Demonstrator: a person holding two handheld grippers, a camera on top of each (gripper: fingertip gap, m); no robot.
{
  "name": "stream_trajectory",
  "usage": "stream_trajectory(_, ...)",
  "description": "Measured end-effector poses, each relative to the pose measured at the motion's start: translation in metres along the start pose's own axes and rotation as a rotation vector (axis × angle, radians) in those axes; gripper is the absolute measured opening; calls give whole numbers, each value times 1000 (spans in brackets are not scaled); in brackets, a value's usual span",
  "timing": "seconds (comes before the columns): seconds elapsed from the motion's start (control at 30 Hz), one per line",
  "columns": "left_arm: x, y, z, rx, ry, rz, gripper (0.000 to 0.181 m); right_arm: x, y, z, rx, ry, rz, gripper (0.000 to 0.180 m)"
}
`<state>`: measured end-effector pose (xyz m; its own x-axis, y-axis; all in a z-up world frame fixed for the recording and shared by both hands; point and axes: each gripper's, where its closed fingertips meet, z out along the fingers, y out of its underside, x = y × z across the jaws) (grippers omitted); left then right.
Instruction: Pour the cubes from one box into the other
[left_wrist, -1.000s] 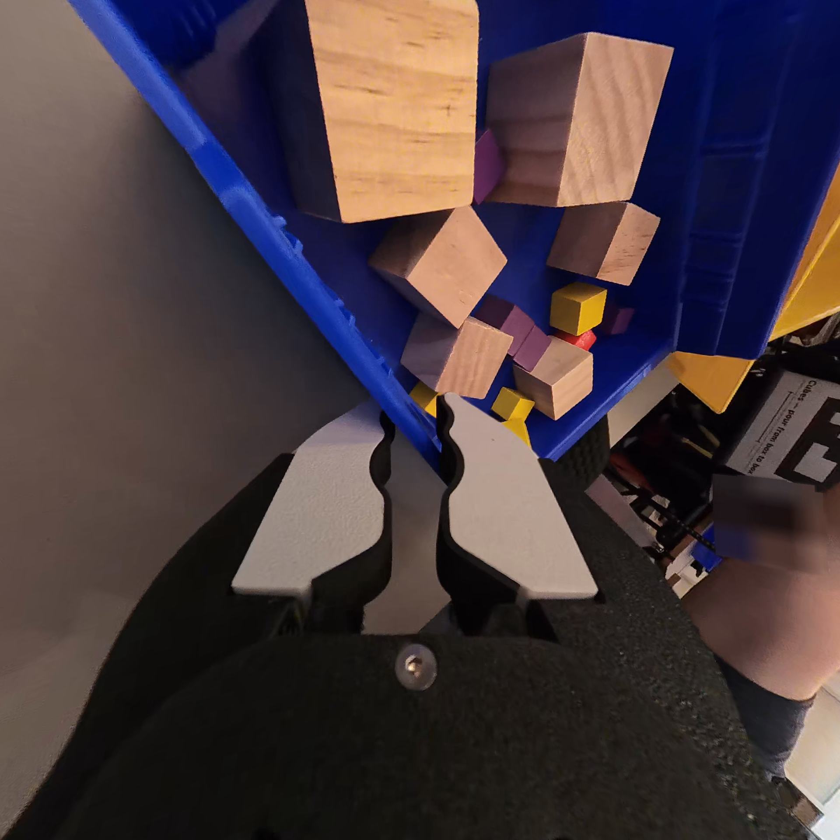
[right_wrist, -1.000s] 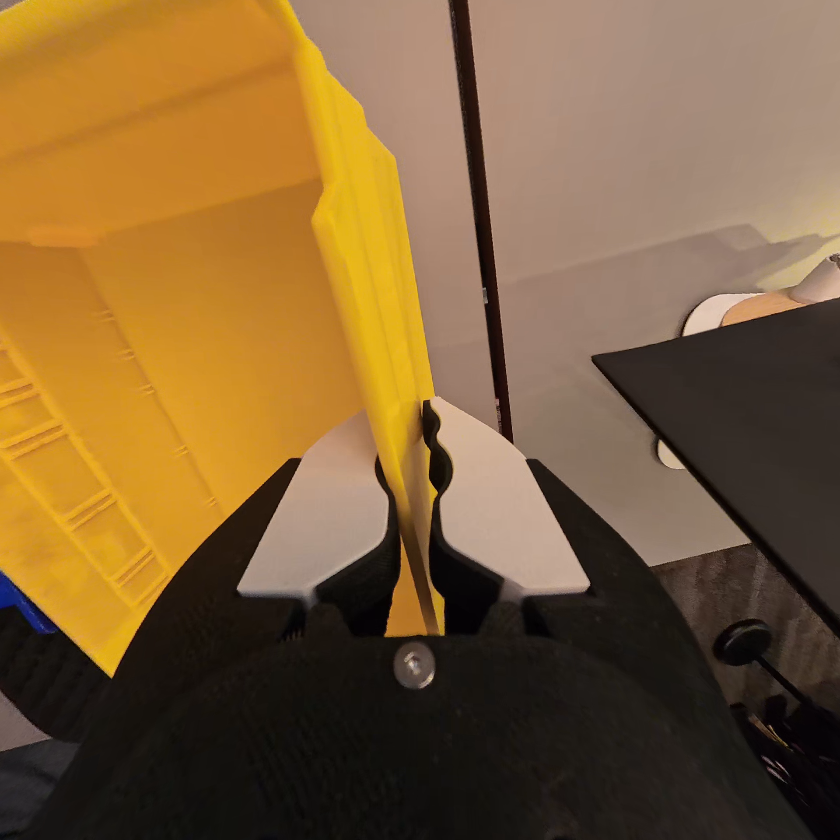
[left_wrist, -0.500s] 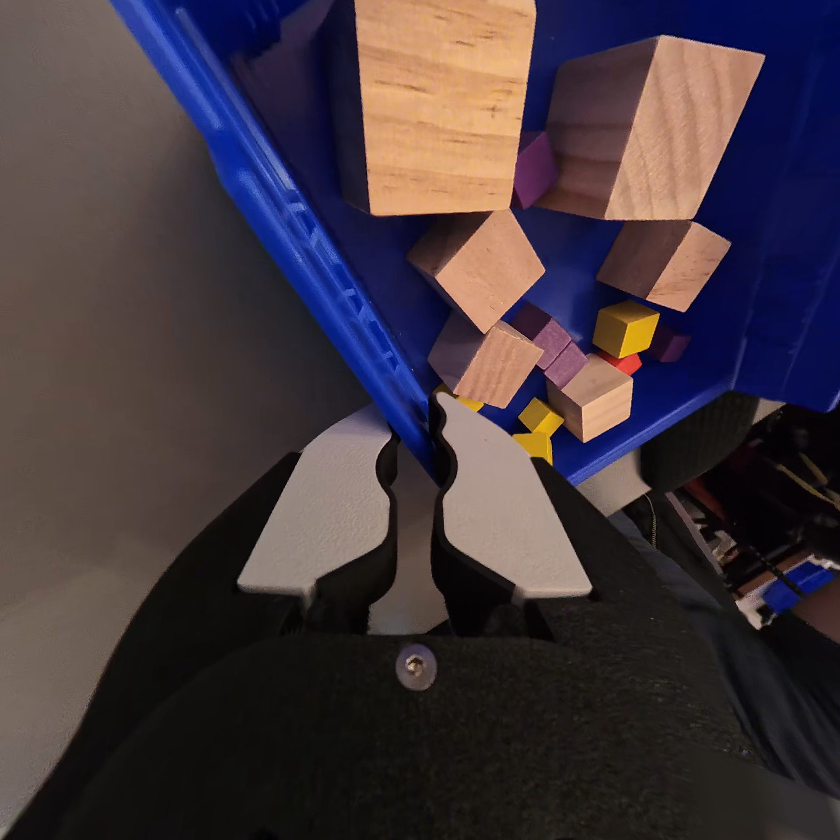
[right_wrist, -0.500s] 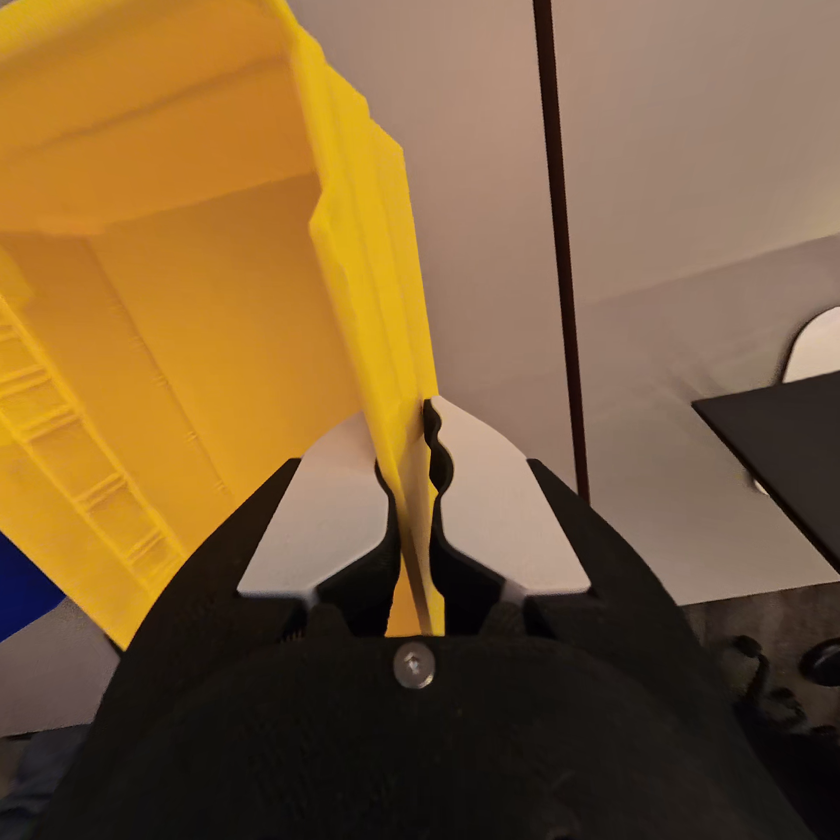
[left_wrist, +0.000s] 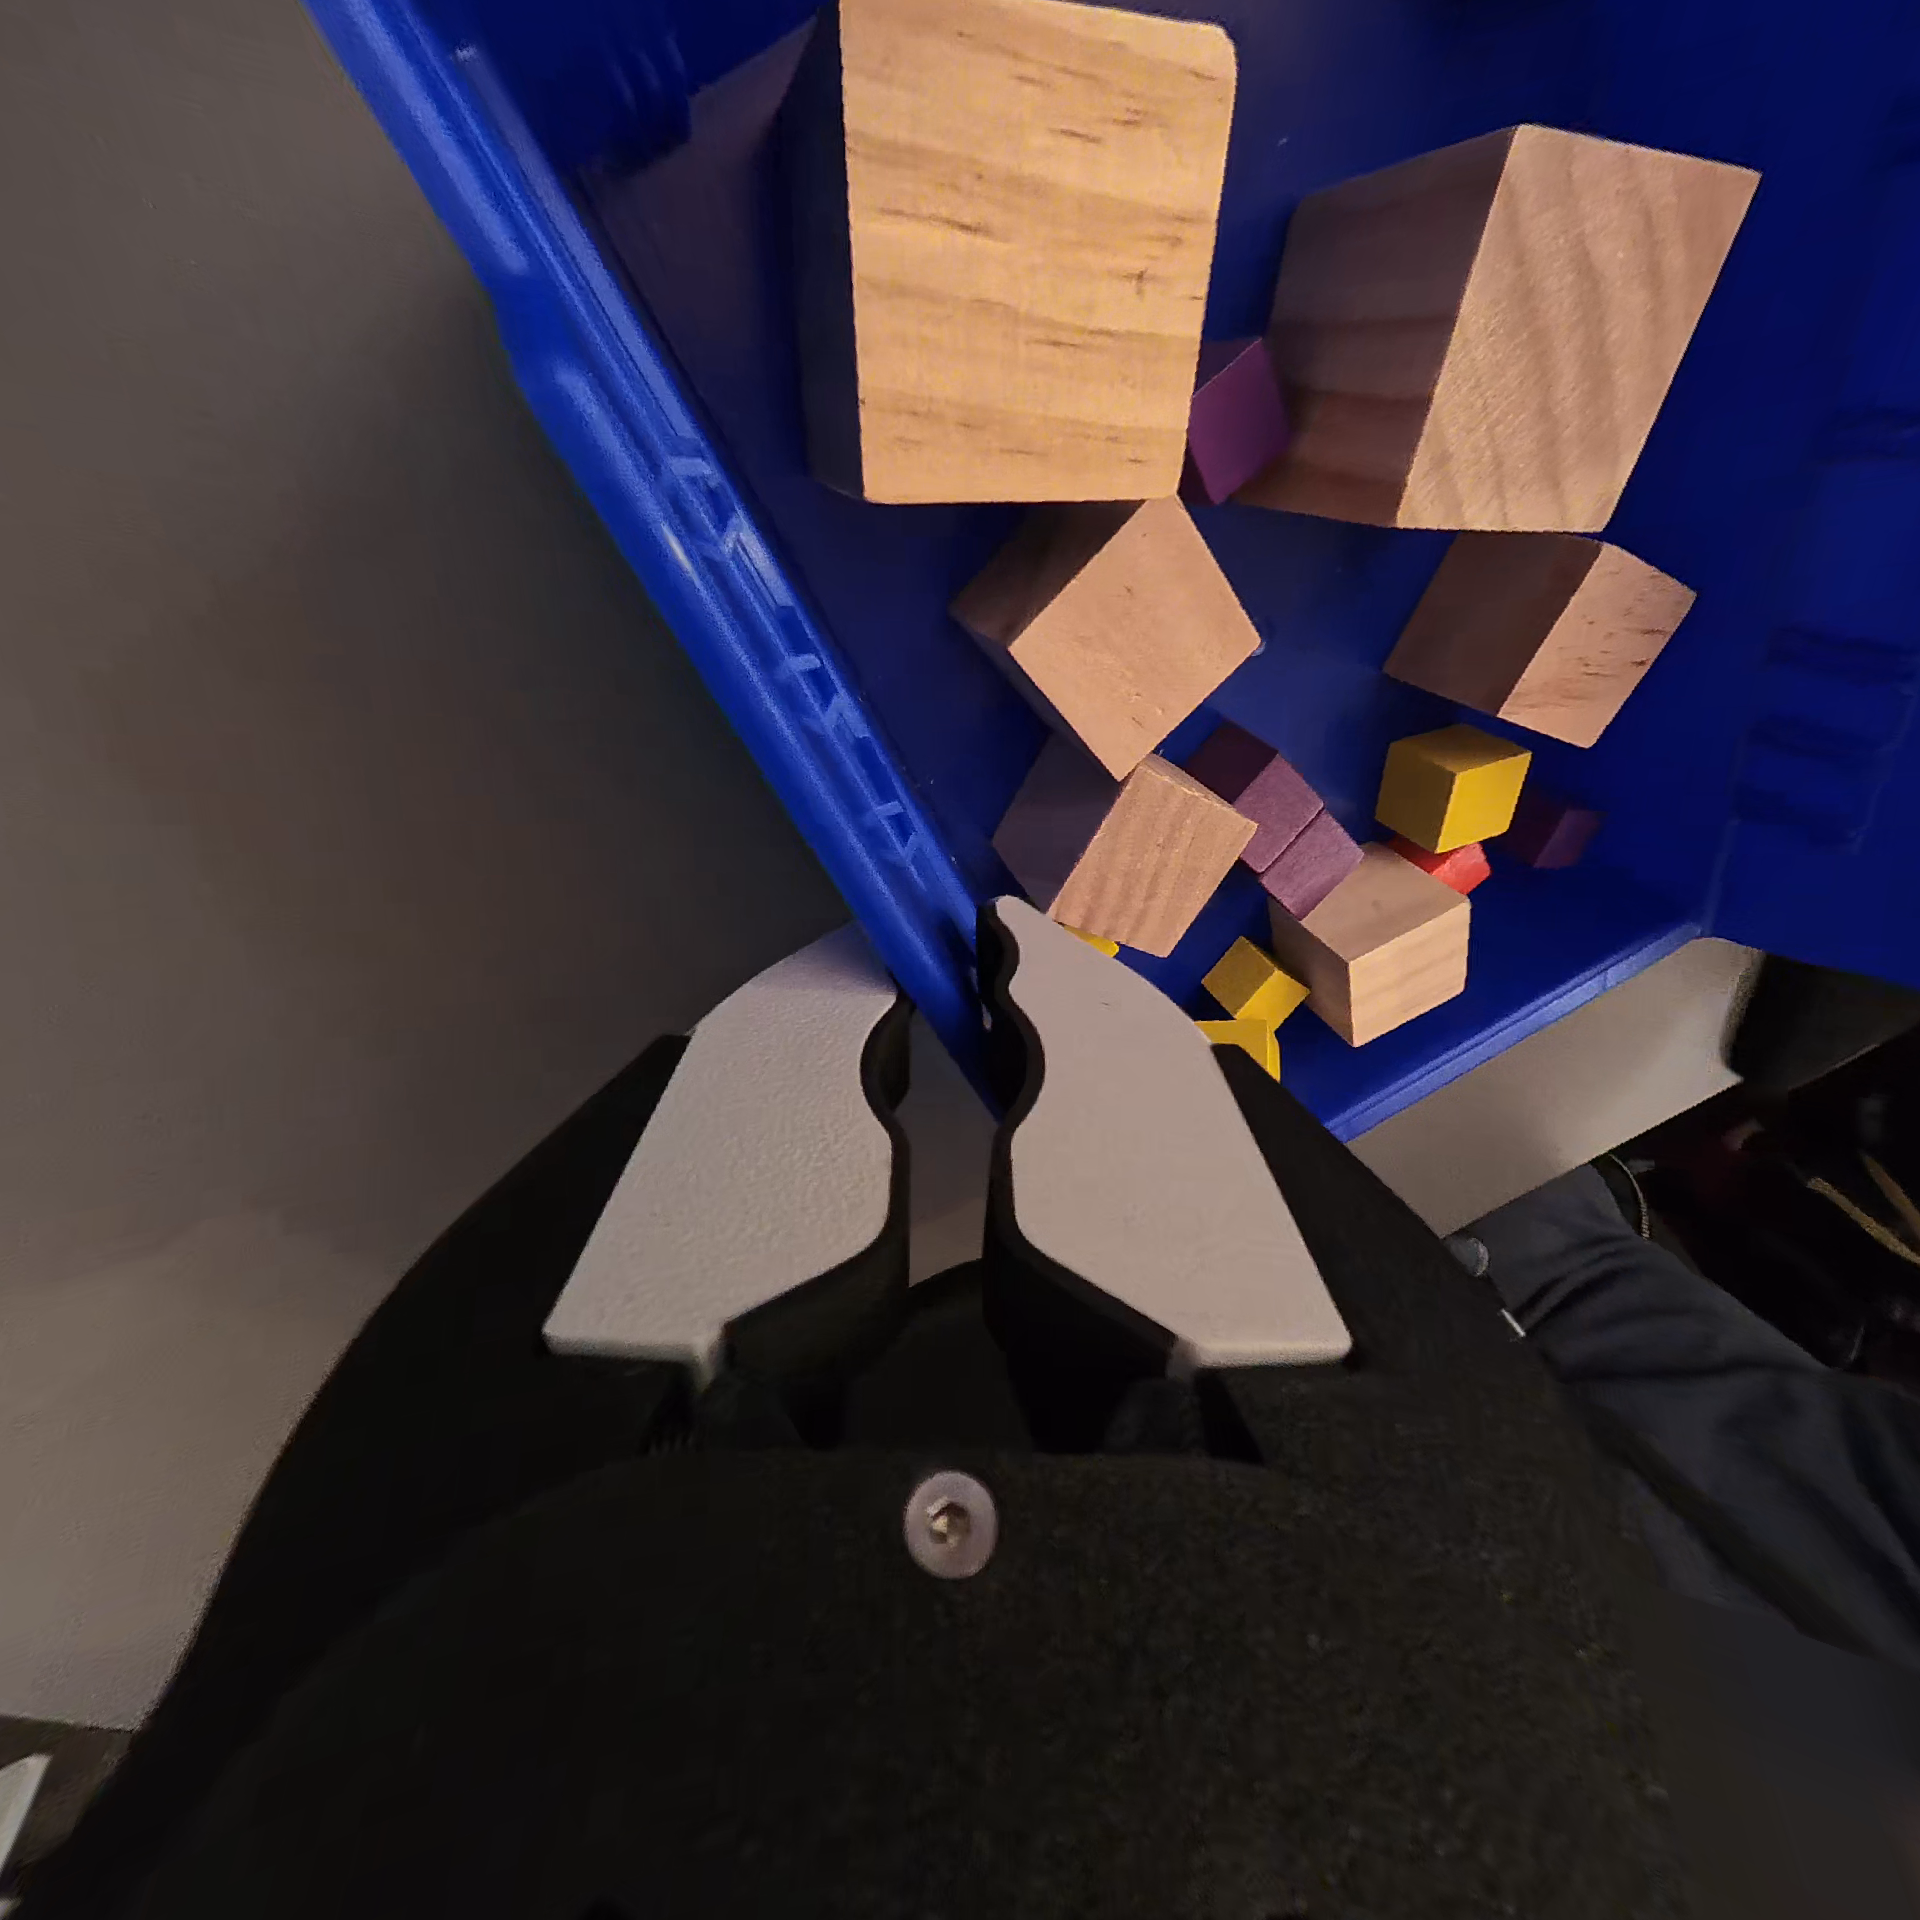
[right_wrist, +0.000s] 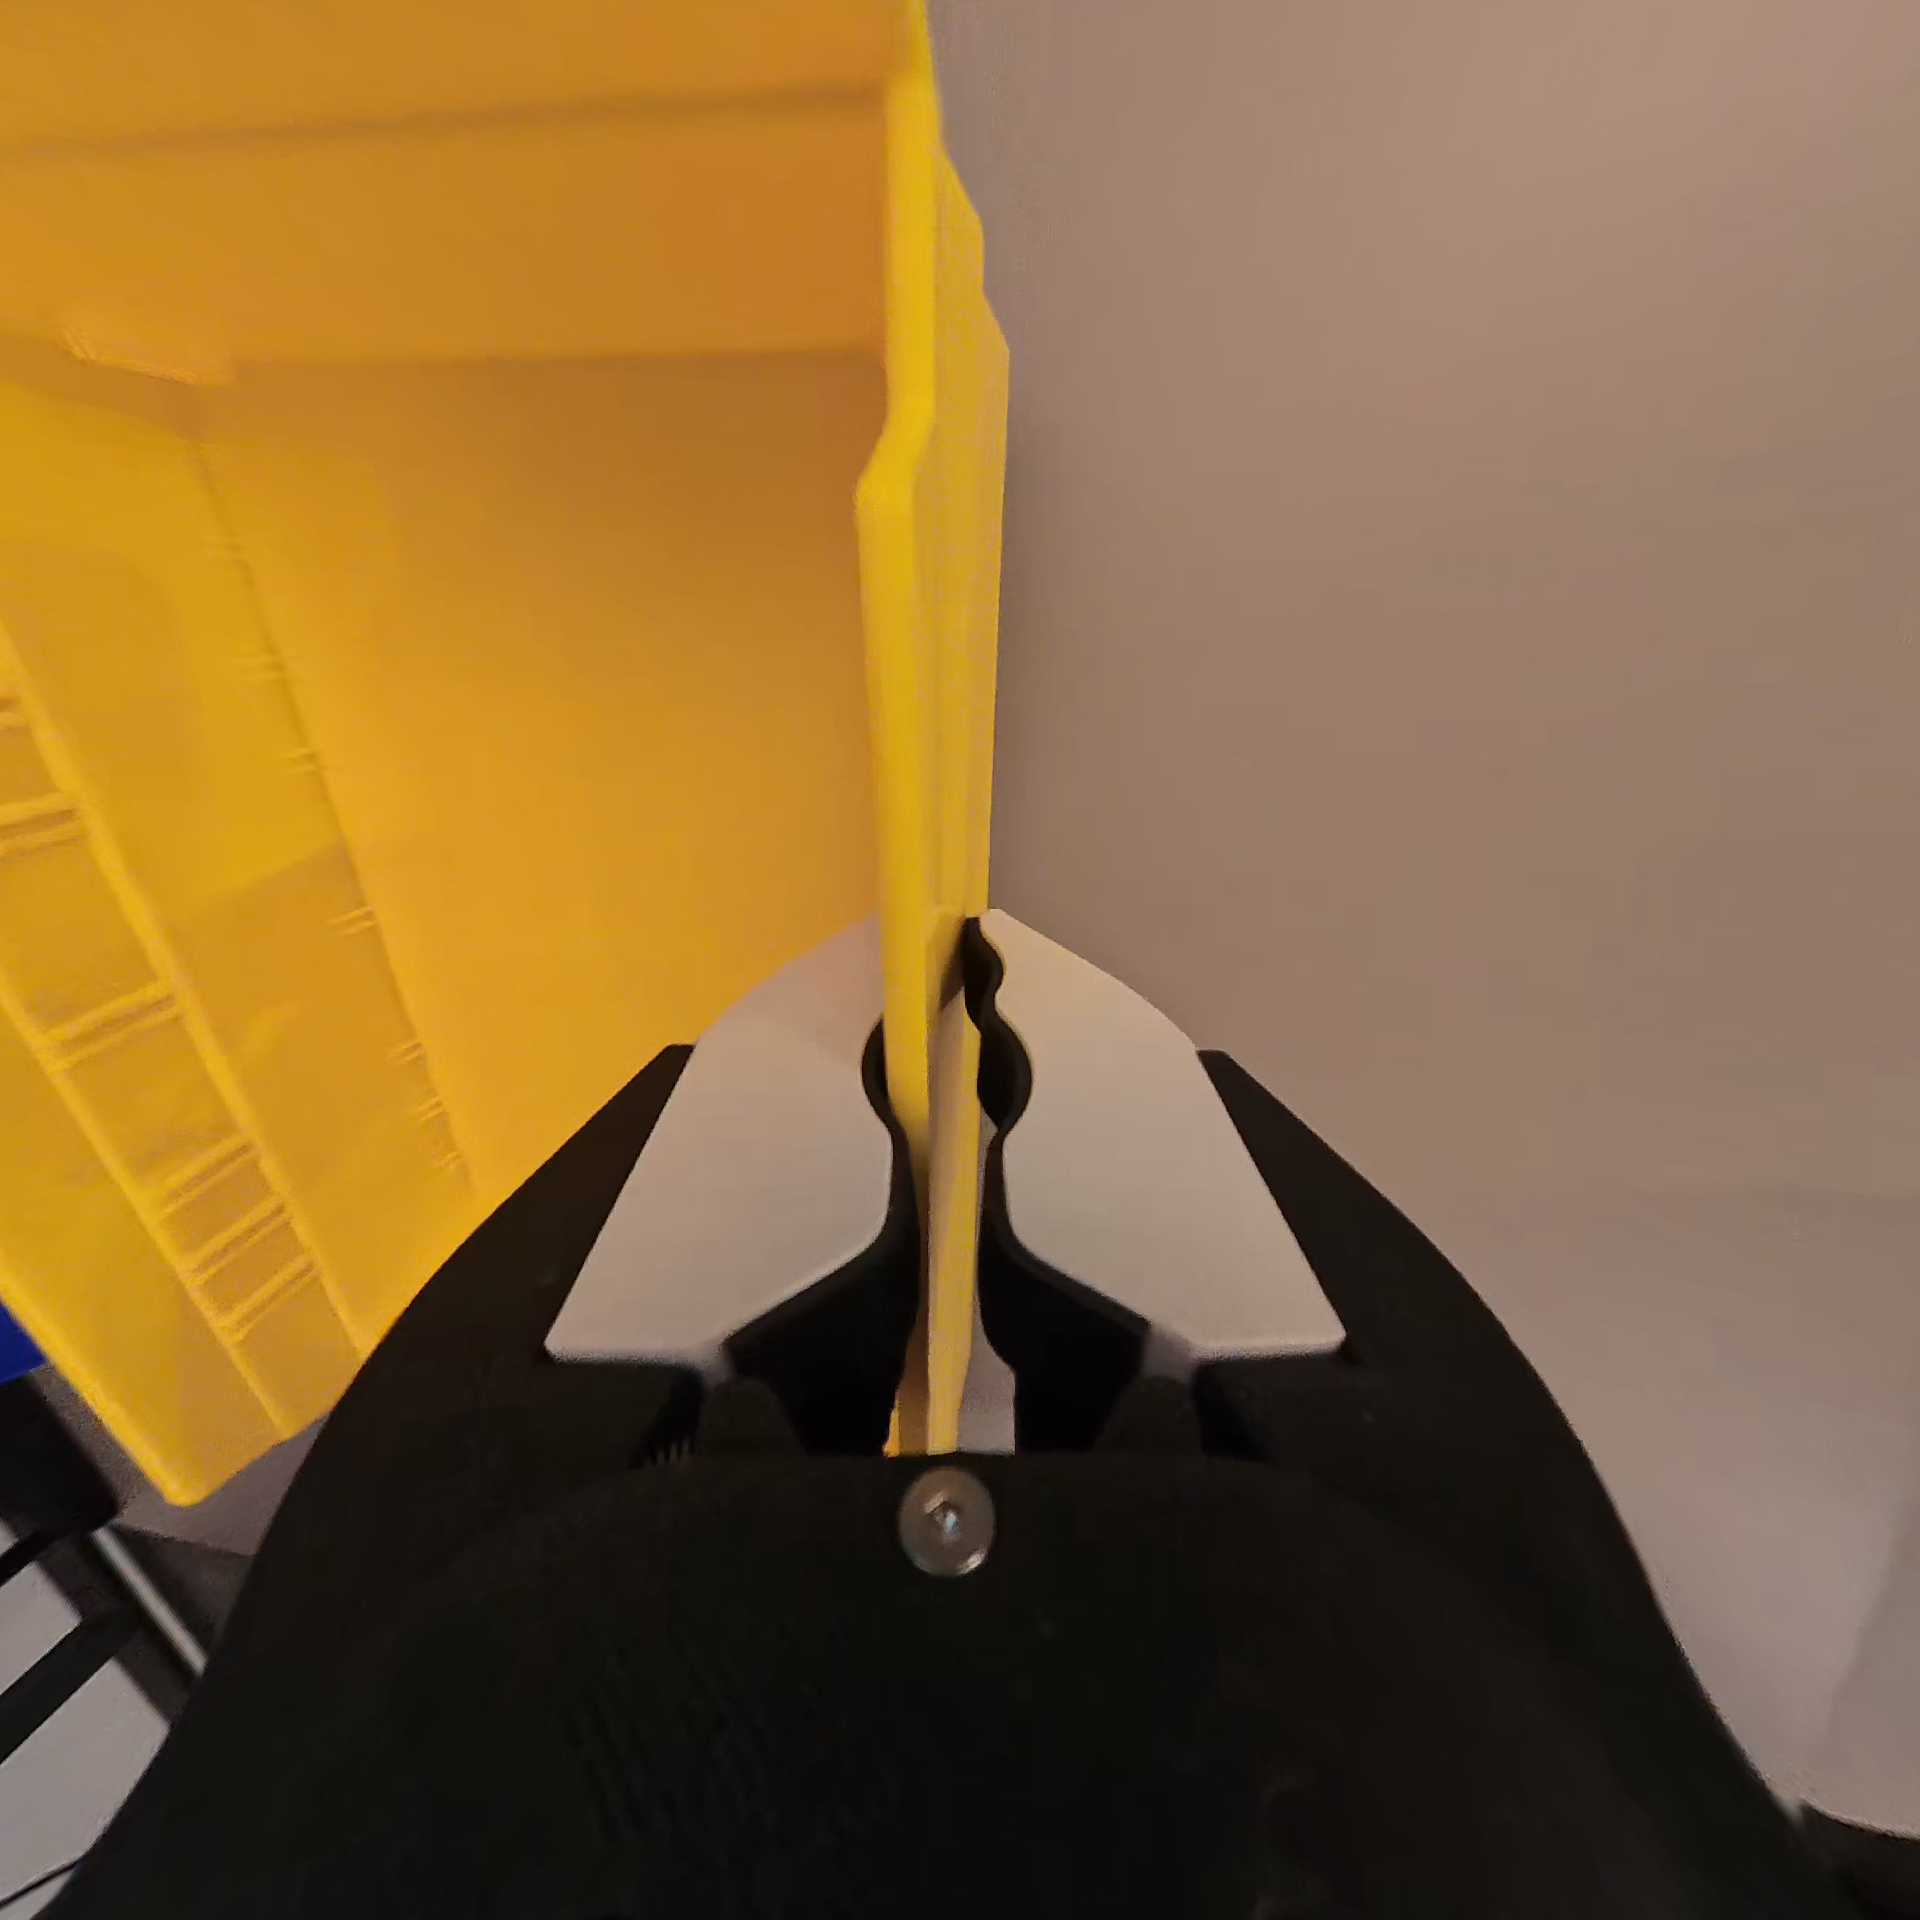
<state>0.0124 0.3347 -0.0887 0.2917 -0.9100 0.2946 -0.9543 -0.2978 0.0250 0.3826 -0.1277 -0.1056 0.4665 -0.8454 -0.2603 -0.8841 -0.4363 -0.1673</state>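
Note:
My left gripper (left_wrist: 948, 971) is shut on the left wall of the blue box (left_wrist: 727, 582) and holds it in the air. Inside lie several plain wooden cubes, from a large one (left_wrist: 1023, 260) to small ones (left_wrist: 1153, 868), plus small yellow cubes (left_wrist: 1449, 784), purple cubes (left_wrist: 1288, 821) and a red one (left_wrist: 1449, 862). My right gripper (right_wrist: 940, 966) is shut on the right wall of the yellow box (right_wrist: 935, 623), also held up. The yellow box's inside (right_wrist: 520, 623) shows no cubes. A sliver of the blue box (right_wrist: 16, 1351) shows at the lower left of the right wrist view.
A plain pale wall (left_wrist: 260, 727) fills the left of the left wrist view and the right of the right wrist view (right_wrist: 1455, 623). A person's dark sleeve (left_wrist: 1714, 1403) is at the lower right below the blue box. Dark clutter (left_wrist: 1849, 1143) lies beyond it.
Both boxes have turned and shifted in my grip. The black table and dark pole have left the right wrist view. The yellow box has left the left wrist view. The cubes have barely moved.

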Motion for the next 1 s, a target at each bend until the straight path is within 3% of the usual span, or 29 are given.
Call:
stream_trajectory(0.4,-69,27,-22,72,-51,-23,7,-76,-1,34,-68,-34,-81,8)
stream_trajectory(1.0,-121,39,-38,240,-72,-114,5,-82,2,35,-46,-47,-98,8)
